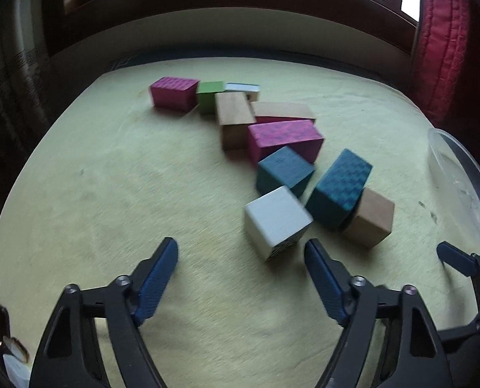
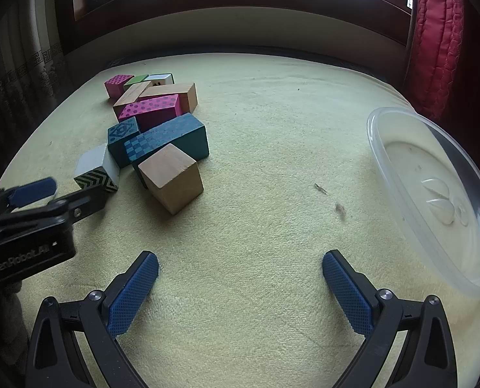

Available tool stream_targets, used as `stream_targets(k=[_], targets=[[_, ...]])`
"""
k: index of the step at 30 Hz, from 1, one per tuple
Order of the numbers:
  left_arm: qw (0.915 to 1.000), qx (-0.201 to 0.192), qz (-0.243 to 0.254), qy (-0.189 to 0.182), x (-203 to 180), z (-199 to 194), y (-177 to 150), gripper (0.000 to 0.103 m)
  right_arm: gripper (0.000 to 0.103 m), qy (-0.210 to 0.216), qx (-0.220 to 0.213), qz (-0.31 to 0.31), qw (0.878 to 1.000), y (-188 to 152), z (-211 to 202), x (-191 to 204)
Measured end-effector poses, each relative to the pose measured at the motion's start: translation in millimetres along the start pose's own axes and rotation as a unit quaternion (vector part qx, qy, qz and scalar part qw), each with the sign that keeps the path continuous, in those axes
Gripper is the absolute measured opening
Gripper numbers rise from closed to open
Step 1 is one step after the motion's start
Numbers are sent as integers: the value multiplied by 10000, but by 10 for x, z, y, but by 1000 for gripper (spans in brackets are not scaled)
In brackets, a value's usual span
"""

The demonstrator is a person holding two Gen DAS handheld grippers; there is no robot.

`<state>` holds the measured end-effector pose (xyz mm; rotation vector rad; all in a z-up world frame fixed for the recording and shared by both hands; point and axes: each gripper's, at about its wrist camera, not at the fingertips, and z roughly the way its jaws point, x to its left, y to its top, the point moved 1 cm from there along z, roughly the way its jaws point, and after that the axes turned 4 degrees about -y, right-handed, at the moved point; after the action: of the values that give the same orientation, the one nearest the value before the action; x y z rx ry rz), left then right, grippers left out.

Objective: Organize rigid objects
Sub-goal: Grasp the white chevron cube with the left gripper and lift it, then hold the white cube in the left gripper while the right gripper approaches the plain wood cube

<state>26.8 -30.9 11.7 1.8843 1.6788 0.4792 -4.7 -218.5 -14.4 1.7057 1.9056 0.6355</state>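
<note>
A loose heap of wooden blocks lies on the yellow-green cloth [image 2: 256, 129]. Nearest my left gripper [image 1: 241, 248] is a white cube [image 1: 277, 220] with a chevron face [image 2: 97, 169]. It sits just ahead of the right fingertip, not between the pads. The left gripper is open and holds nothing. Behind the cube are a teal cube [image 1: 285, 171], a long teal checkered block [image 1: 338, 187] and a plain wooden cube [image 2: 172, 181]. Further back lie a magenta dotted block [image 2: 150, 111] and more blocks. My right gripper [image 2: 240, 258] is open over bare cloth.
A clear plastic container [image 2: 434, 194] lies tilted at the right edge of the cloth. A red quilted cushion [image 2: 434, 42] and a dark wooden window frame stand behind. Dark debris specks [image 2: 338, 208] mark the cloth. The left gripper's body [image 2: 23, 226] shows at the left of the right wrist view.
</note>
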Motion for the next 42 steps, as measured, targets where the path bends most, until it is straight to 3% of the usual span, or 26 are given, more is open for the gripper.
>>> stream_targets(k=[4,6,11,19,25,30,35,42], targets=[[9999,-12,27,-120,-30,78,86,68,103,1,2,0,10000,3,1,0],[9998,10,61,-174,-36,120,99,55,103,0,2,0,10000,4,1,1],[9992,-191,125,-314,-27,103,69,42,103,3,3,0,10000,7,1,-2],[9965,-680,-203,-442,143,-46,30,42,103,0,1,-6,10000,15,-3,2],[9945,-798,-563,-385,318,-80,-9,42,103,-47,63,-42,10000,47,-4,31],[9930,-853,-787,-213,400,-90,-19,42,90,186,108,-119,9997,166,-13,168],[9914,-923,-924,-60,465,-109,-25,42,87,288,14,-324,9991,325,46,404],[9913,-930,-930,-23,455,-120,-32,42,61,294,-76,-375,9988,444,155,550]])
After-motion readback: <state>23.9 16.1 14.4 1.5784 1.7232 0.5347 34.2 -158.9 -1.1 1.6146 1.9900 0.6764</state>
